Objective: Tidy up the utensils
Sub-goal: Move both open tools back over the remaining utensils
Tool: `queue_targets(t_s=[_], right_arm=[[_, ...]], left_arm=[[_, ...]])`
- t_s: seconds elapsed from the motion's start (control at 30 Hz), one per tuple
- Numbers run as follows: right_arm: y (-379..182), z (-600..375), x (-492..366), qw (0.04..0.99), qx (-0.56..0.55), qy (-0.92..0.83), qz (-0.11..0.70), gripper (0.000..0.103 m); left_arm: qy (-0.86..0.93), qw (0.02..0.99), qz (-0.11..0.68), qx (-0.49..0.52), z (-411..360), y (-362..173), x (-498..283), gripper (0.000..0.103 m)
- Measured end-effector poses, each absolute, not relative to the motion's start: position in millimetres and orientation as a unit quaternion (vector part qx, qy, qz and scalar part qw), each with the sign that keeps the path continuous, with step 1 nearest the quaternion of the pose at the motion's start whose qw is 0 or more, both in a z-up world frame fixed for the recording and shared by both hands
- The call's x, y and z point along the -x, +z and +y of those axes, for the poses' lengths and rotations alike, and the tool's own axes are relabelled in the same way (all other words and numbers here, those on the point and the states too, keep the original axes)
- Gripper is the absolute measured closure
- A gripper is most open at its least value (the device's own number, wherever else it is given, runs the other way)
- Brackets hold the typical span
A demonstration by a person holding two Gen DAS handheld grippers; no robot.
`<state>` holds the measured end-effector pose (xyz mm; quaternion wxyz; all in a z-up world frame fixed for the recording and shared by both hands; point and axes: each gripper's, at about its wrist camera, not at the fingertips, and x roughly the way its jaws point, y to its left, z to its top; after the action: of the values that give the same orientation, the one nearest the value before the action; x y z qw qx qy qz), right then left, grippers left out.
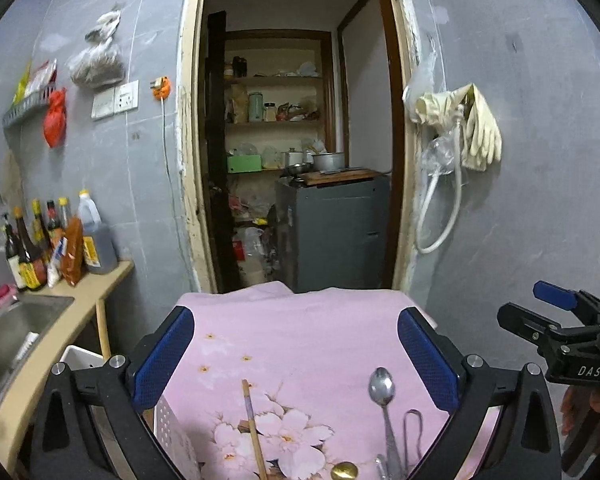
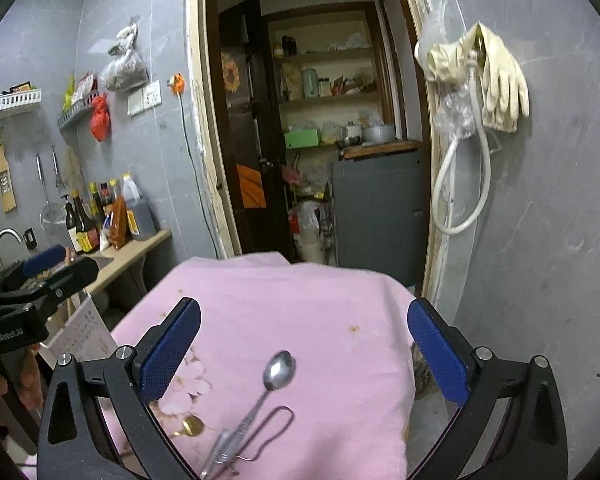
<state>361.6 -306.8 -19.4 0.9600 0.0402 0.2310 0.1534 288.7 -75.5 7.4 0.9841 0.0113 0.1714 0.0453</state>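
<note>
**Utensils not yet picked up; both tongs held spread above the cloth**

Both tongs are seen spread wide and empty: the left tongs (image 1: 296, 354) and the right tongs (image 2: 304, 346) hover over a table covered by a pink cloth (image 2: 300, 300). A steel spoon (image 2: 278, 372) lies between the right fingers, close below them, bowl pointing away. Beside its handle a wire utensil (image 2: 274, 426) is seen, and a gold spoon (image 2: 192, 425) nearer the left finger. A chopstick (image 1: 254, 428) lies between the left fingers. A white perforated holder (image 1: 172, 428) is partly seen by the left finger.

The task is judged to be at its start, with nothing gripped. For the next move, one pair of tongs would need to be lowered over a handle and pressed together.
</note>
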Motion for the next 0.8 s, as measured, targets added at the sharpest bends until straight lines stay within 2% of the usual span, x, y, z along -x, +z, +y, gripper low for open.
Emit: queue_targets(t_s=[0.37, 0.73, 0.8], right_arm=[[-78, -307, -392, 0.94, -0.054, 0.176, 0.287, 0.001], [-133, -309, -393, 0.917, -0.091, 0.156, 0.357, 0.002], [-142, -304, -391, 0.912, -0.093, 0.153, 0.368, 0.003]], left_arm=[[0.051, 0.983, 0.171, -0.046, -96, 8, -309, 0.001], [-0.007, 0.965, 0.261, 0.026, -87, -39, -355, 0.001], [-0.021, 0.96, 0.277, 0.034, -86, -51, -364, 0.004]])
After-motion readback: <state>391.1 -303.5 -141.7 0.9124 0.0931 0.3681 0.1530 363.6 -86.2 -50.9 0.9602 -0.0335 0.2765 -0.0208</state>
